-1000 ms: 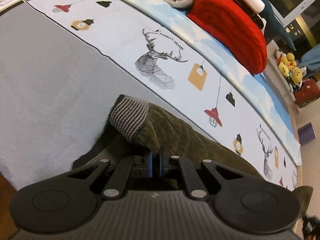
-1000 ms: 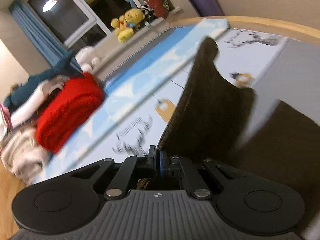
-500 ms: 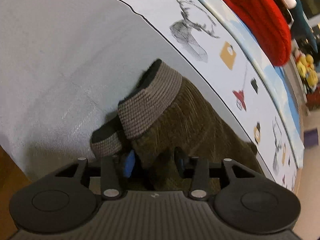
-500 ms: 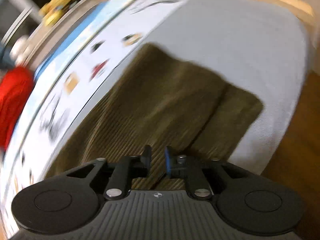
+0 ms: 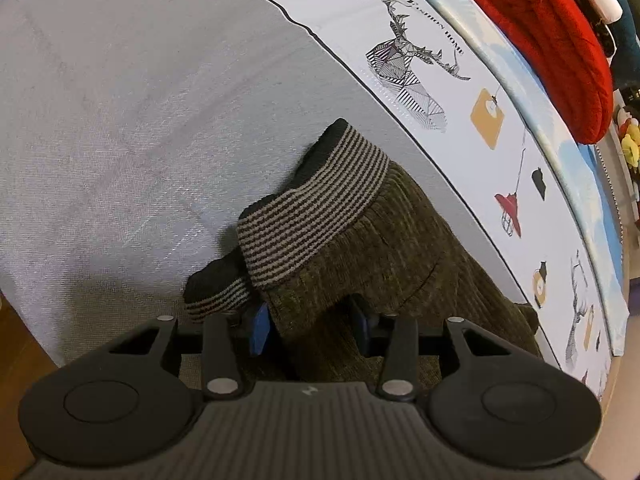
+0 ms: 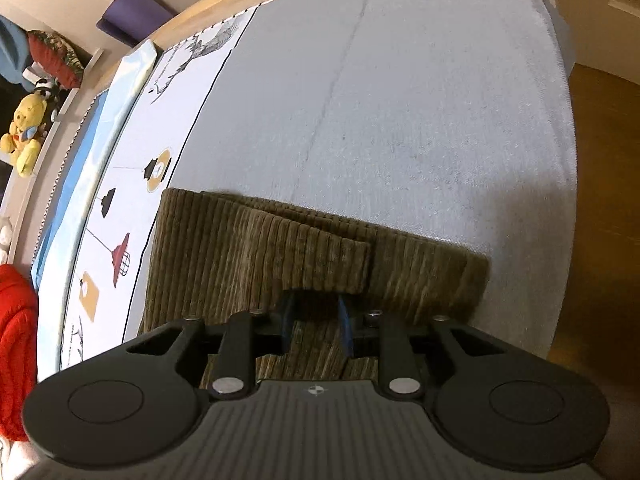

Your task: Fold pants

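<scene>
Olive-brown corduroy pants (image 5: 384, 248) lie on the grey bed cover (image 5: 120, 120). Their striped knit waistband (image 5: 316, 204) stands bunched up just ahead of my left gripper (image 5: 312, 324). That gripper is open, its jaws apart on either side of a fold of the fabric. In the right wrist view the pants (image 6: 248, 248) lie flat with one layer folded over another. My right gripper (image 6: 316, 324) is open just above the near part of the fabric, holding nothing.
A white printed strip with deer and lamps (image 5: 452, 92) runs along the far side of the pants. A red knit blanket (image 5: 552, 40) lies beyond it. Plush toys (image 6: 24, 140) sit on a ledge. The bed's edge and wooden floor (image 6: 600, 200) are to the right.
Both grippers were shut on the pants a second ago and have opened. The pants have dropped flat onto the bed; the right view swung down from the room to the cover.
</scene>
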